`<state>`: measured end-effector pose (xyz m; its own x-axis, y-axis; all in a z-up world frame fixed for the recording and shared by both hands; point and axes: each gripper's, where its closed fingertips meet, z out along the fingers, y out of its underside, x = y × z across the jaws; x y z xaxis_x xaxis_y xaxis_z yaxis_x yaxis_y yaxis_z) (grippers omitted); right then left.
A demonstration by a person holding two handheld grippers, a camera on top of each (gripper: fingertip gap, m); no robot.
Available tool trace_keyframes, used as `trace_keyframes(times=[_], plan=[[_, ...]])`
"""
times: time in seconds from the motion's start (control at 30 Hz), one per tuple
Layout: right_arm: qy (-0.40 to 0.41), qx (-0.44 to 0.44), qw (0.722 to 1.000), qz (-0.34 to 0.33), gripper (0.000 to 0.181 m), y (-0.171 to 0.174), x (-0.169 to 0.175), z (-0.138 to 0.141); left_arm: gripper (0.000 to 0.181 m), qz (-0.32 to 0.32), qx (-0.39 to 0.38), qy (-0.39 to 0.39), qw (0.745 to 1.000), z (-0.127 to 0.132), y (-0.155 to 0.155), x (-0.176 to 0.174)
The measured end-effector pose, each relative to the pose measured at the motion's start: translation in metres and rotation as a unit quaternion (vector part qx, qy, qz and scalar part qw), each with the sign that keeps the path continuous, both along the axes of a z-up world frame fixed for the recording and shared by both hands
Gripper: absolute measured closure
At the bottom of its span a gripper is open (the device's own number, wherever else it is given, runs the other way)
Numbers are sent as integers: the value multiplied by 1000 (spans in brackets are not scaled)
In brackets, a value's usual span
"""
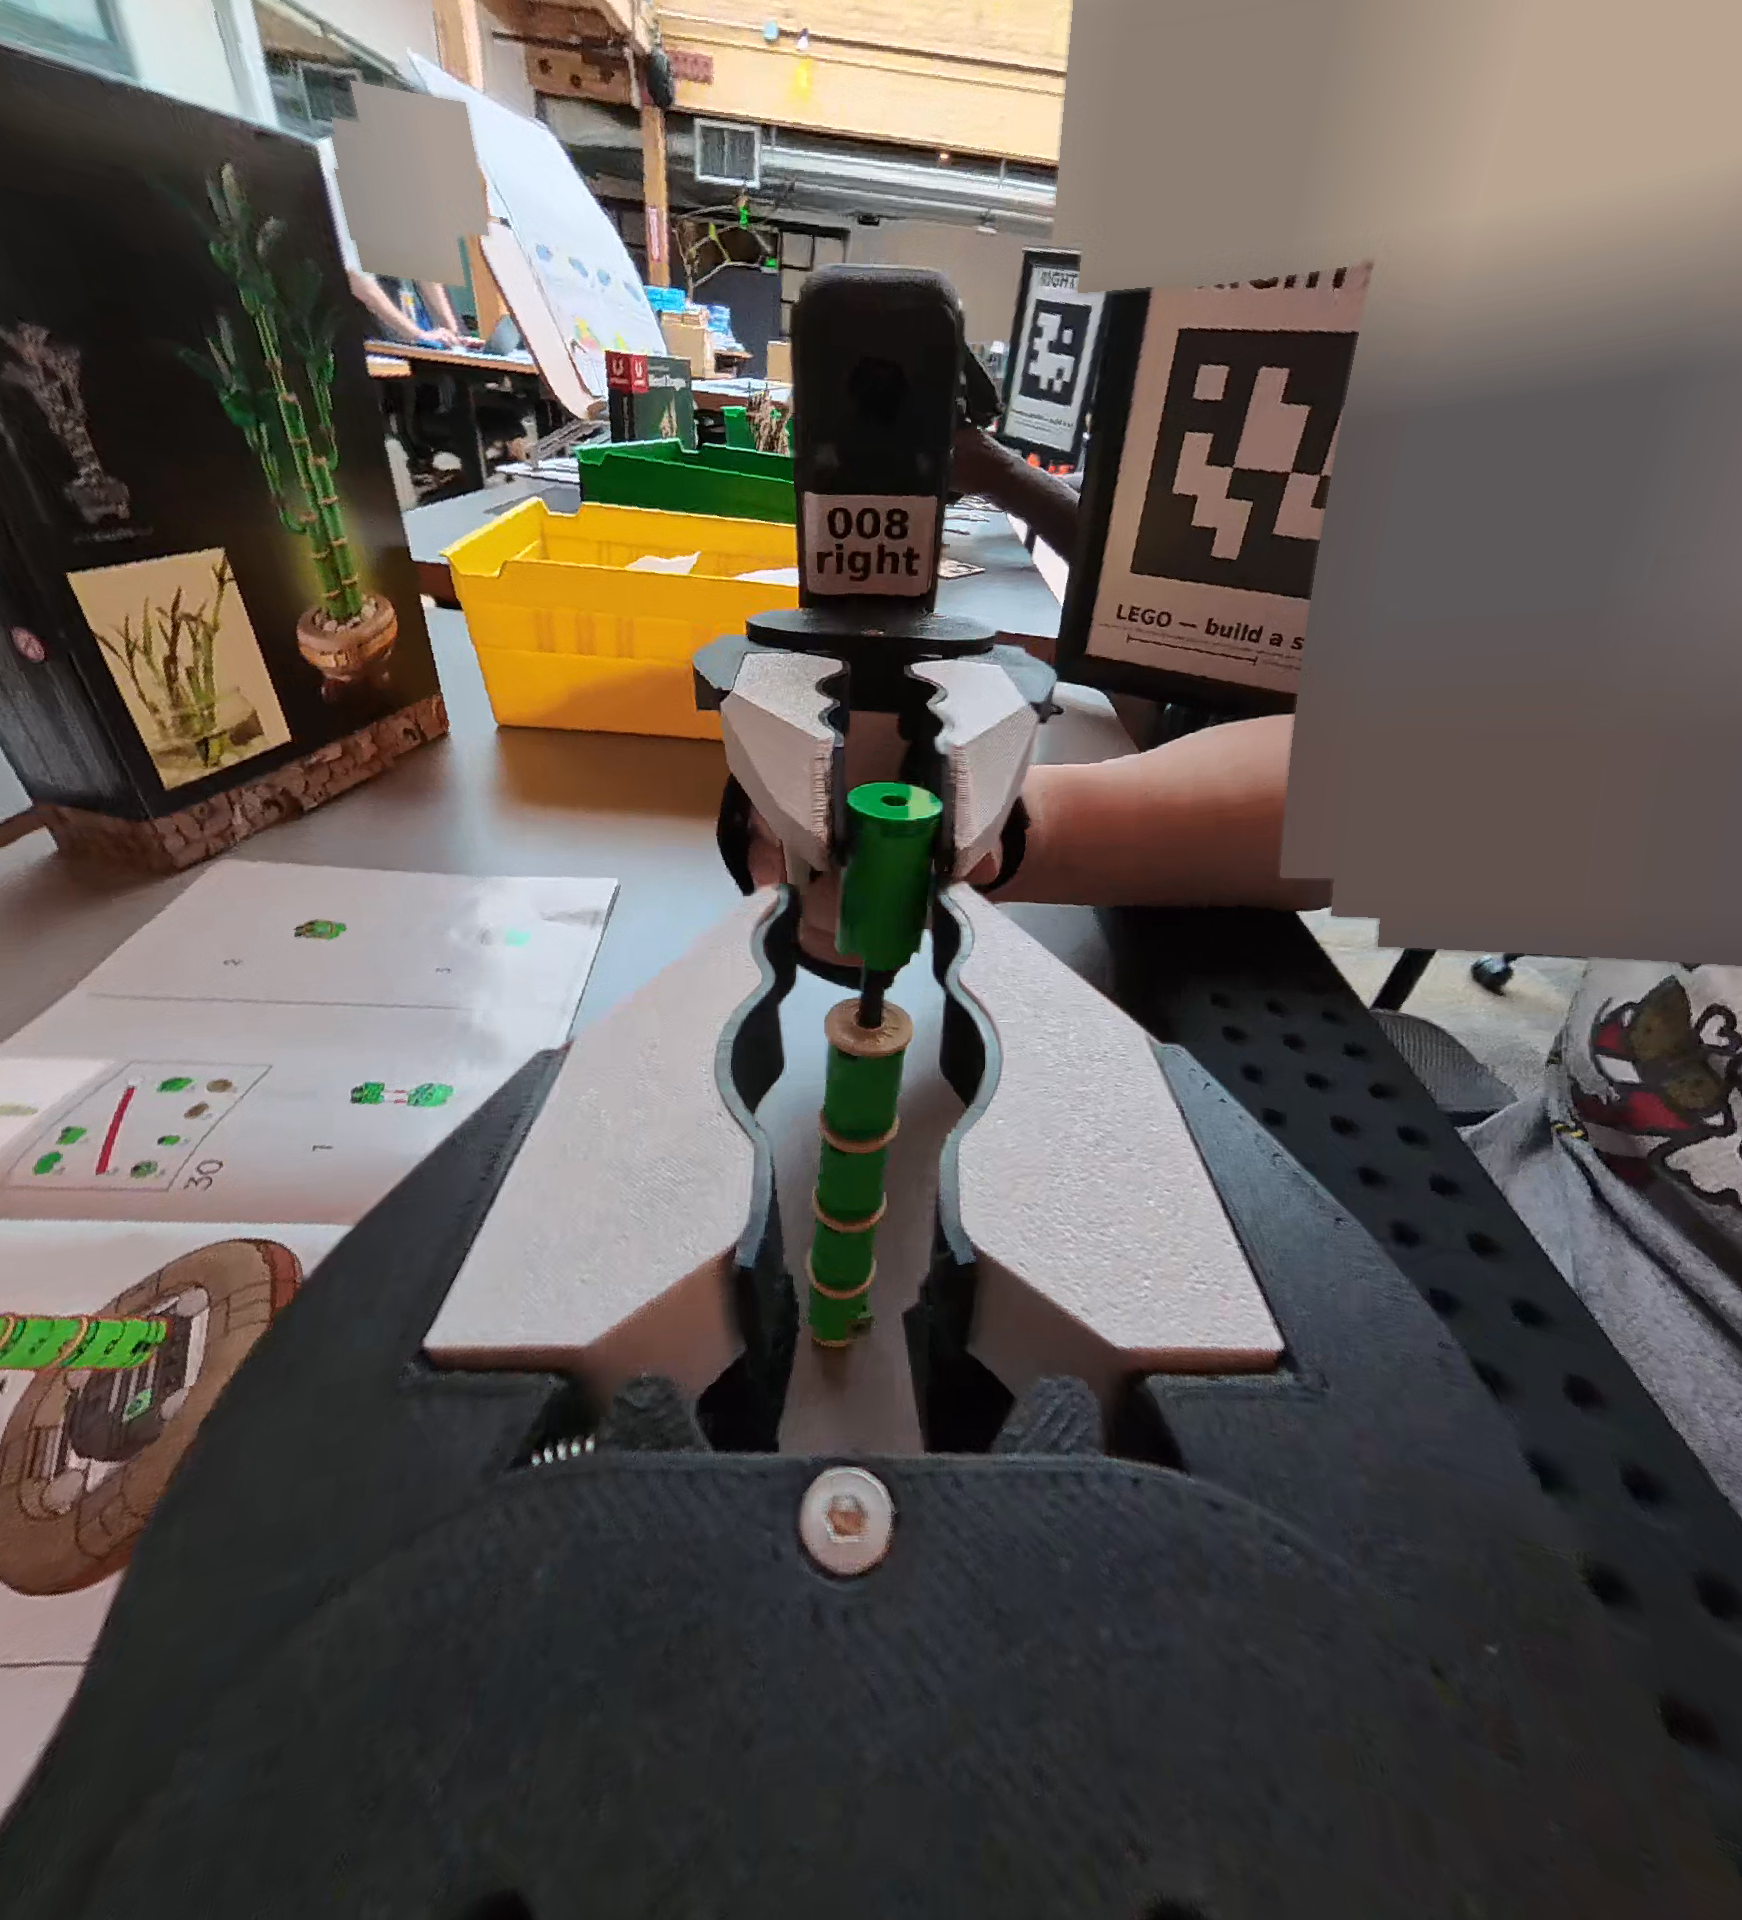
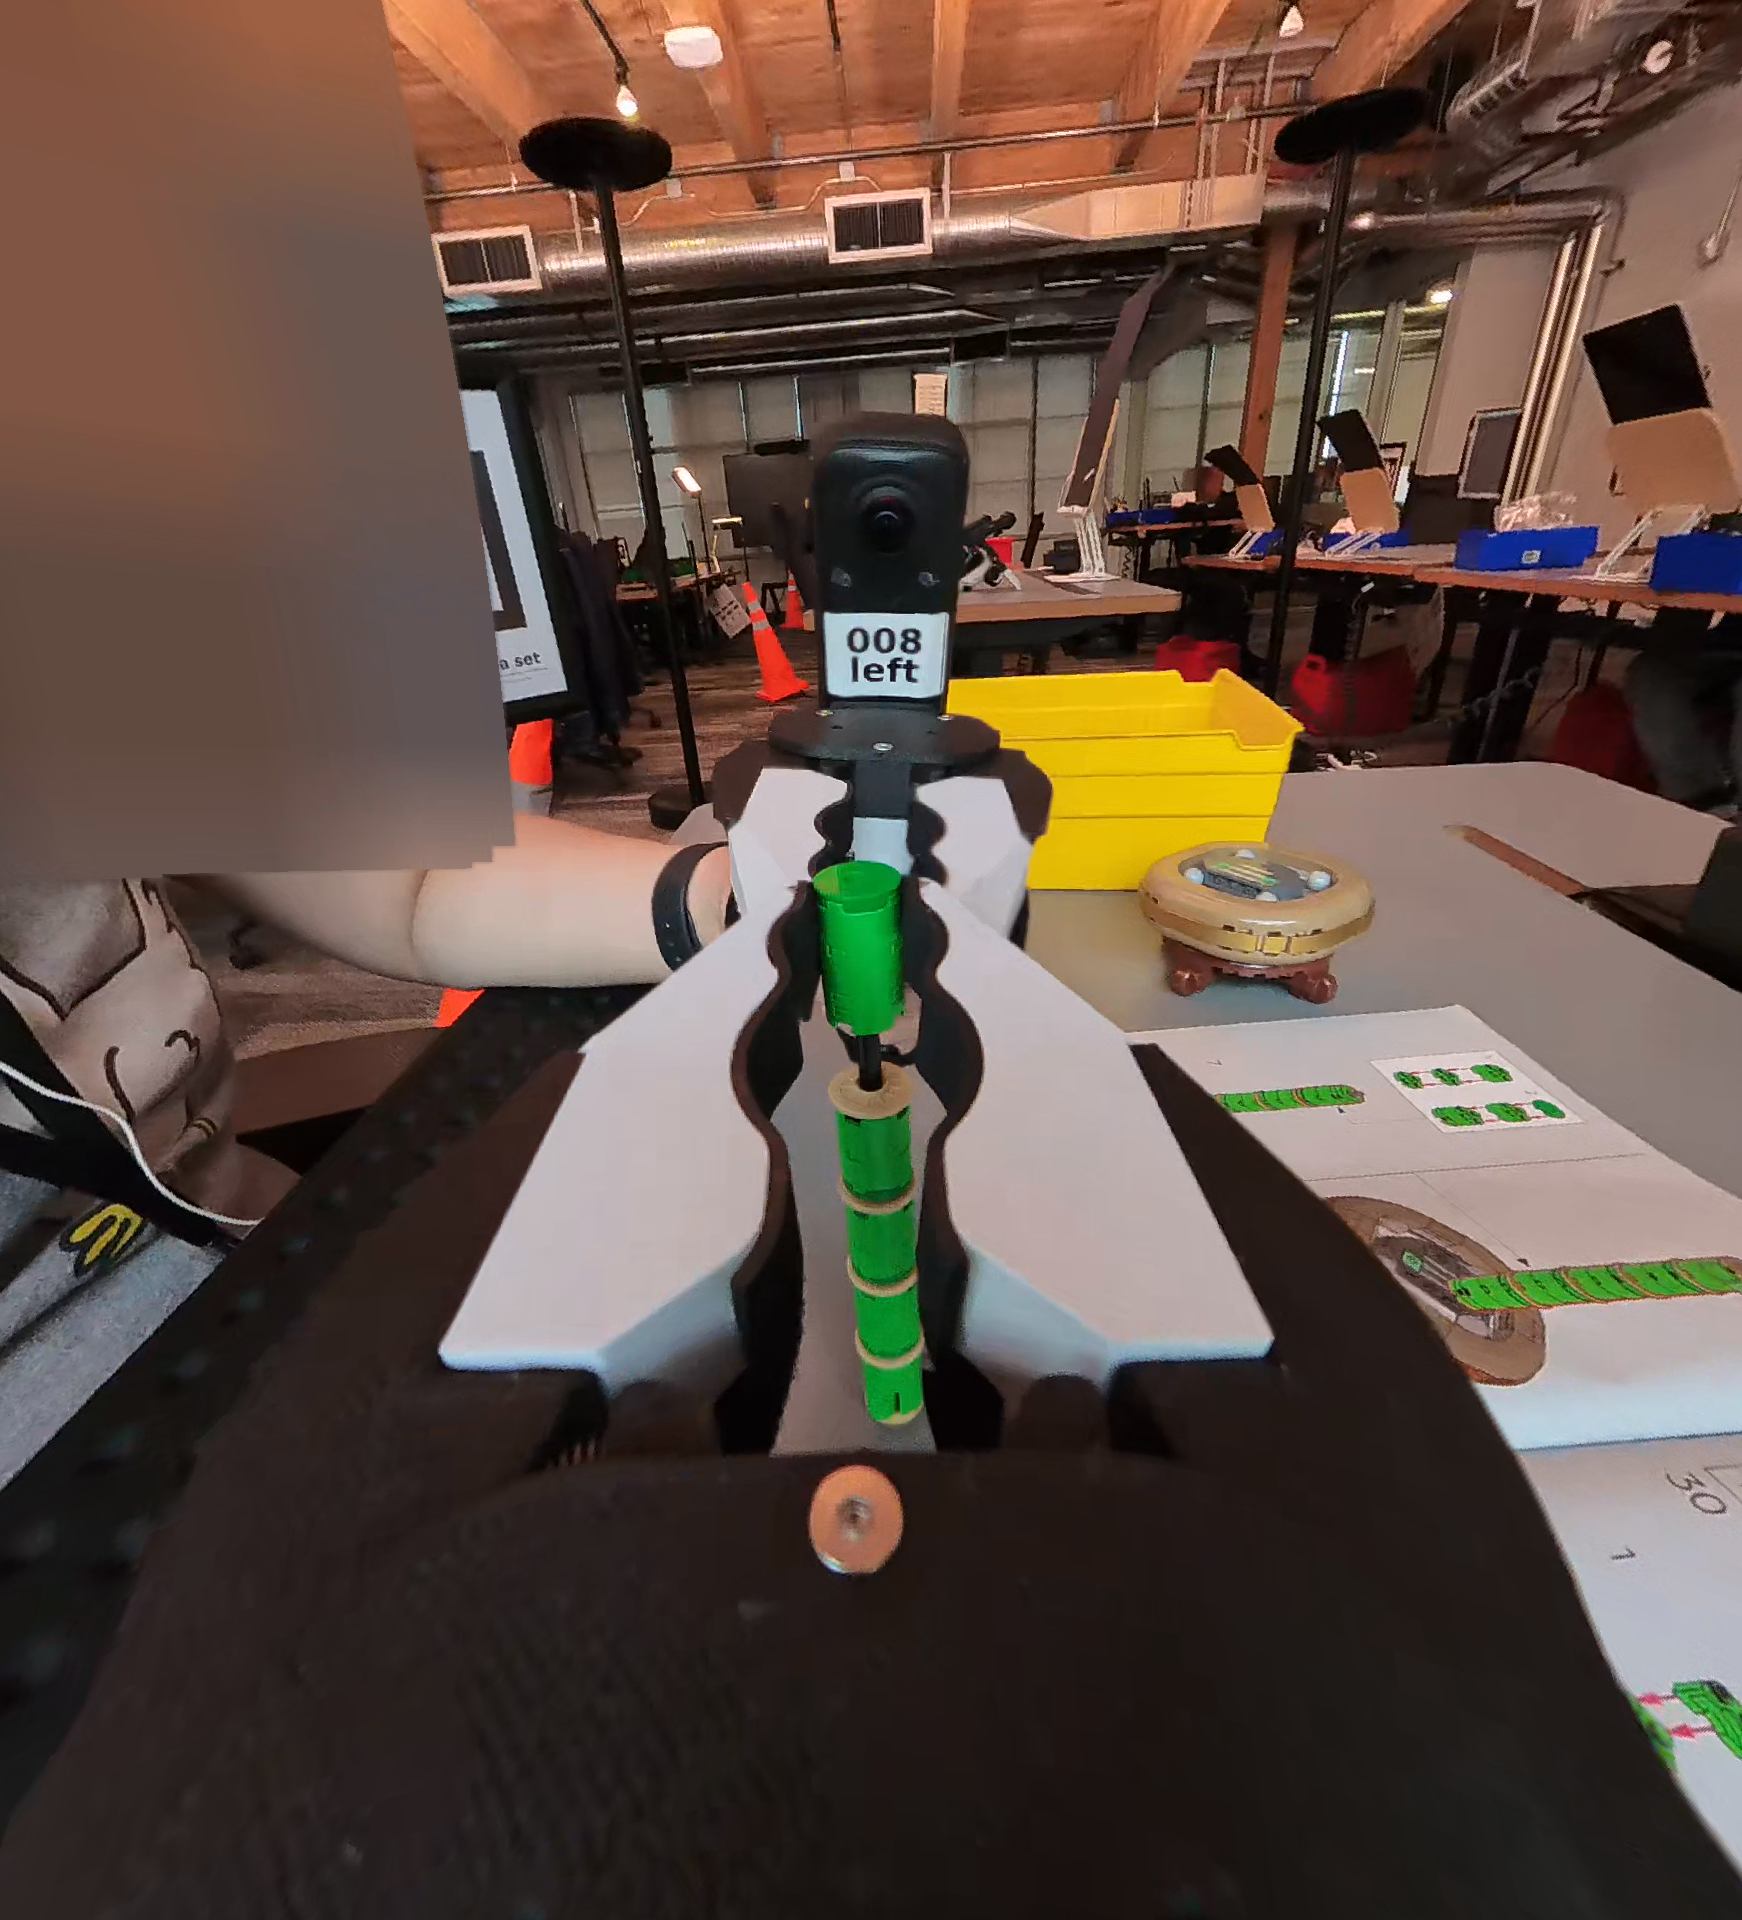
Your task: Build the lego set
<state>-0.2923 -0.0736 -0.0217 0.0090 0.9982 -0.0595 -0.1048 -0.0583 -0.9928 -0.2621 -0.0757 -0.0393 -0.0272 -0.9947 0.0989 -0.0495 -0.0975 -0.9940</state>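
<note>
Bamboo stalk point(image 1: 851, 1184) lies pinched in your left tool point(image 1: 851, 1143), while your right tool point(image 1: 882, 831) facing it clamps the green cylinder point(image 1: 886, 868) on the stalk's black axle.

Counted — two white-and-black tongs point(image 1: 851, 1039); one yellow plastic bin point(image 1: 618, 623); one green plastic bin point(image 1: 685, 480); one round tan brick-built pot base point(image 2: 1255, 906); one black picture box point(image 1: 150, 499).

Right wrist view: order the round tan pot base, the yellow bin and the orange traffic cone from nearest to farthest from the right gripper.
From the right gripper:
1. Round tan pot base, on the table, ahead to the right.
2. Yellow bin, just behind the base, at the table's far edge.
3. Orange traffic cone, on the floor beyond the table, slightly left.
</note>
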Motion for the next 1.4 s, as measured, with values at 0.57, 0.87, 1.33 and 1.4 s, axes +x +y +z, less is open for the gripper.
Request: trace_keyframes(times=[0.57,0.87,1.33,1.4], plan=[[-28,160,985,64,167,-42,1,-7,166,-40,210,16,977,-7,-38,5],[-29,186,980,66,166,-46,1,-7,167,-34,246,29,968,-8,-41,5],[14,4,1000,14,167,3,13,-2,136,-6,37,112,993,-50,-4,10],[15,8,1000,18,167,2,13,-1,140,-5,32,130,991,-61,-4,16]])
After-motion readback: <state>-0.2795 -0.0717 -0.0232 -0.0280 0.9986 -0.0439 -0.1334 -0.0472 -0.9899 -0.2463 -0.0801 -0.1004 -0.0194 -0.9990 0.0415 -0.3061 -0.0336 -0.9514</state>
